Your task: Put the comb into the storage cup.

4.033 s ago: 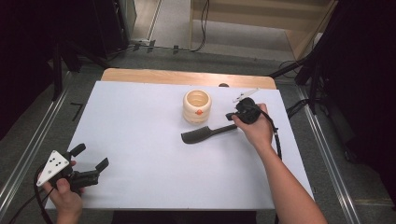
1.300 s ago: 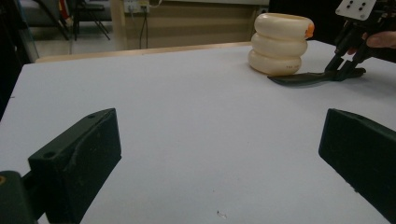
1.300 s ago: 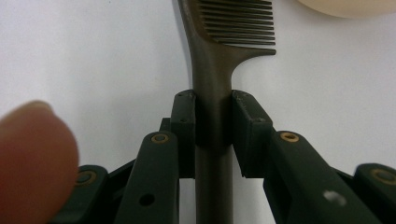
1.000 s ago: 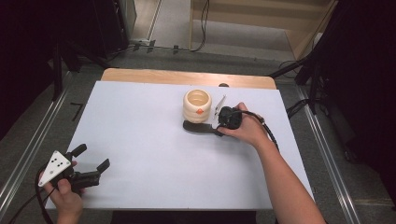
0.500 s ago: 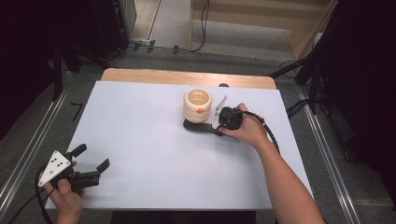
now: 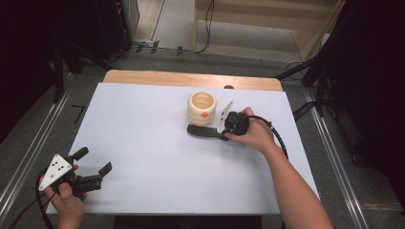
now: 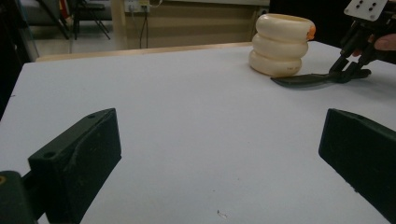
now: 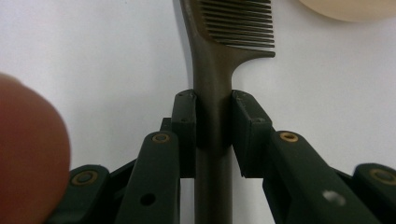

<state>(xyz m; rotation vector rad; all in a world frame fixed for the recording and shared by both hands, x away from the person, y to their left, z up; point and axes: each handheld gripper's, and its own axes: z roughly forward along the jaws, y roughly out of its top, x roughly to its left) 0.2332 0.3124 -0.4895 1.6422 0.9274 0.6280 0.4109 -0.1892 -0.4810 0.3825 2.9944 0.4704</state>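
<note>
Resting at the near left corner of the tabletop, the left hand-held gripper sits in the person's left hand, its jaws wide apart with nothing between them. In the left gripper view the two black jaws frame bare white surface, and the grey plate on the body faces up in the high view.

Farther in, right of centre, the right hand lies low over the tabletop with the forearm coming in from the bottom right and the cable looping round the wrist. The right hand-held gripper points left, roughly level with the surface. Its jaws are clamped on the handle of a dark comb; the right gripper view shows both pads pressed against the handle's sides, just behind where the teeth begin. The comb lies flat on the tabletop, its toothed head stretching away from the jaws toward the left.

Just beyond the comb's head stands a cream ribbed cup, upright and open at the top, with an orange spot on its near side. What is inside the cup cannot be told. In the left gripper view the comb lies just beside the cup, whether touching I cannot tell.
</note>
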